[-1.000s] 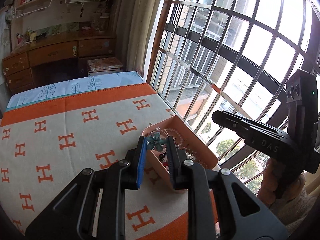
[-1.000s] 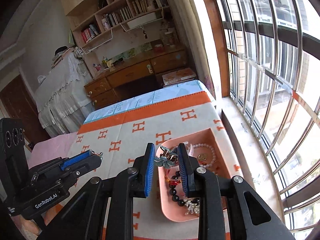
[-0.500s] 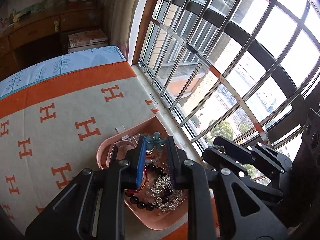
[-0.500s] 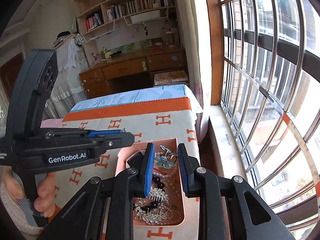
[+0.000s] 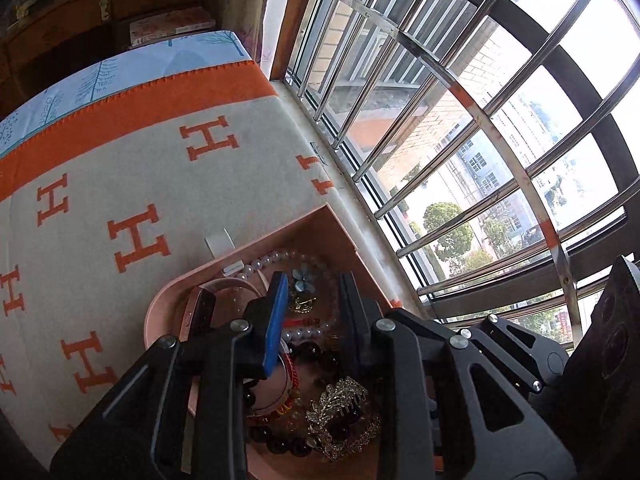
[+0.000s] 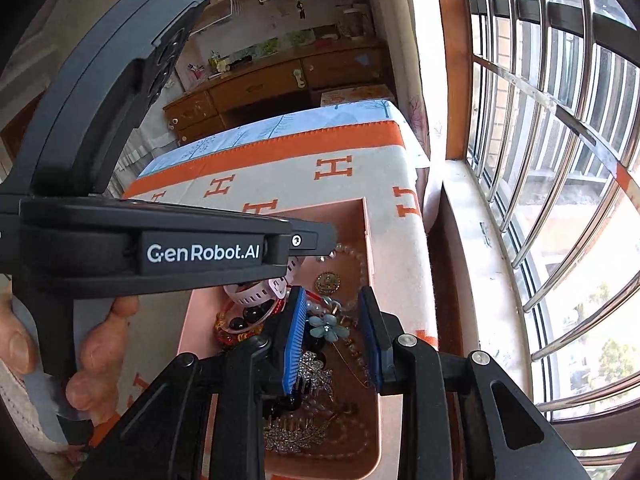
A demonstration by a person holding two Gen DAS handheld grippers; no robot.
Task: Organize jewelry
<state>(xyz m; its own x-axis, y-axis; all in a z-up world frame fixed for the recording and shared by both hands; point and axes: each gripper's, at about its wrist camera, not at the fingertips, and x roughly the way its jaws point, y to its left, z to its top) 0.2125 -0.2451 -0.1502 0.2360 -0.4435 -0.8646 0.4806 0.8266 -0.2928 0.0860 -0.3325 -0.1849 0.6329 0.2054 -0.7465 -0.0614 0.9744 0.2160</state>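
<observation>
While both tongs hang over the pink tray (image 5: 335, 222), their jaws are opening and nothing is pinched in either. Left tongs (image 5: 313, 300): jaws apart, the blue flower clip (image 5: 303, 277) lies in the tray below the gap, touching neither pad as far as the left wrist view shows. Right tongs (image 6: 334, 332): jaws apart, a blue flower clip (image 6: 329, 327) sits in the gap; it looks close to the left blue pad, contact cannot be told. Whether the two views show the same flower is unclear. Tray rests on a cream blanket with orange H marks (image 5: 132, 184), at the edge nearest the barred window (image 5: 500, 120). Tray contents: pearl necklace (image 5: 262, 262) along the far wall, dark bead bracelet (image 5: 280, 442), silver leaf hair comb (image 5: 340, 402), red cord bracelet (image 5: 290, 368), pink watch band (image 6: 264, 294), gold round brooch (image 6: 327, 281). In the right wrist view the left tool's body crosses the frame, held by a person's hand (image 6: 92, 344) at lower left.
</observation>
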